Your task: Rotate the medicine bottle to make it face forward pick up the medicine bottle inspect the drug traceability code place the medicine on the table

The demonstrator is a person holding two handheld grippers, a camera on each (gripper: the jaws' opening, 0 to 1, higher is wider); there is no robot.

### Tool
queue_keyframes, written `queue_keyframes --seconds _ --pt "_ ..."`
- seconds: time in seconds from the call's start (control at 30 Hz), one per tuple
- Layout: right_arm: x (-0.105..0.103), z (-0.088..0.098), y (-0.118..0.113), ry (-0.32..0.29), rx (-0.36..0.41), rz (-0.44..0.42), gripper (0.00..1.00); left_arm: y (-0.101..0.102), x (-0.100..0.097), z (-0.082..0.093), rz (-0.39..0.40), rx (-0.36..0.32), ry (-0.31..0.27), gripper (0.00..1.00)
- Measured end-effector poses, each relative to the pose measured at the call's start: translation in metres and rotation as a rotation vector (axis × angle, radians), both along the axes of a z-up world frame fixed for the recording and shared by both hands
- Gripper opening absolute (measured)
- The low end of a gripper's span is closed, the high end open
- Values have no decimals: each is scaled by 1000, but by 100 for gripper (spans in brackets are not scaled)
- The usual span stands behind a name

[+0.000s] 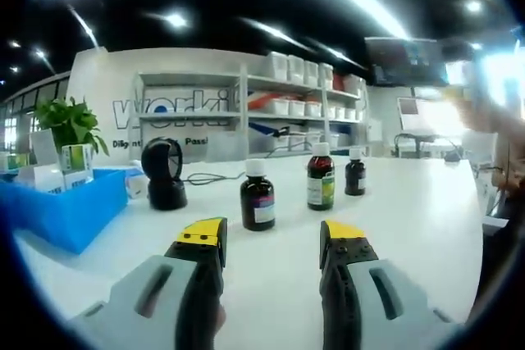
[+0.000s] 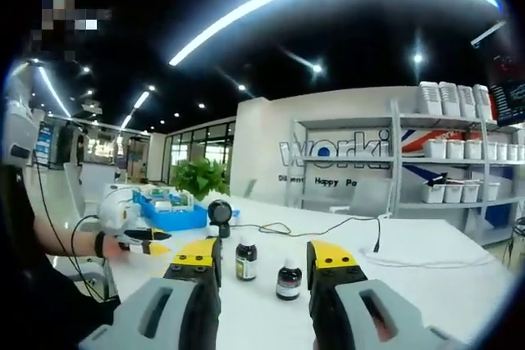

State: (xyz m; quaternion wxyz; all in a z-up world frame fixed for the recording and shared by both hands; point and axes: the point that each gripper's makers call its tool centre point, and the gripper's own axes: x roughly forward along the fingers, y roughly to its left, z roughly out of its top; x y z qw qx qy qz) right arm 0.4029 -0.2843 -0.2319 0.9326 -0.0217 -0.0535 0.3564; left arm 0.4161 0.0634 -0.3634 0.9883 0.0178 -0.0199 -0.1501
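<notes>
Standing upright just beyond the left gripper (image 1: 271, 239), the nearest medicine bottle (image 1: 257, 195) is waiting between its spread, empty jaws; the right gripper (image 2: 262, 258) is hovering open too.

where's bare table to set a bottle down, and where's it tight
Bare table lies right of the three medicine bottles, out to its edge, and between the bottles and the left gripper. It is crowded by the blue bin and black round device, with its cable behind.

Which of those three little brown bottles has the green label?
The middle bottle, the tallest one; the left bottle has a purplish label, and the right bottle is smallest.
</notes>
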Motion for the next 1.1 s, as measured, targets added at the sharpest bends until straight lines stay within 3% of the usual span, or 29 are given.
queue_keyframes --seconds 0.17,0.27,0.4,0.6,0.9,1.0,1.1 --pt "-6 -9 -10 -18 33 -21 38 -3 -1 1 -21 -22 0 36" --pt "0 -17 -22 -72 -22 -70 38 -5 -2 2 -27 -15 -4 36" --pt "9 -31 -29 -35 9 -76 38 -4 -3 3 -25 -21 -9 36" --pt "28 -63 -38 2 -7 -107 38 -3 -3 4 -20 -28 -14 36" --pt "43 -105 -32 22 52 -82 37 1 -2 4 -4 -32 -10 36" --pt "47 -111 -33 34 93 -87 37 3 -1 4 1 -36 -12 36" --pt "46 -102 -34 -1 97 -87 37 3 -1 4 1 -35 -12 36"
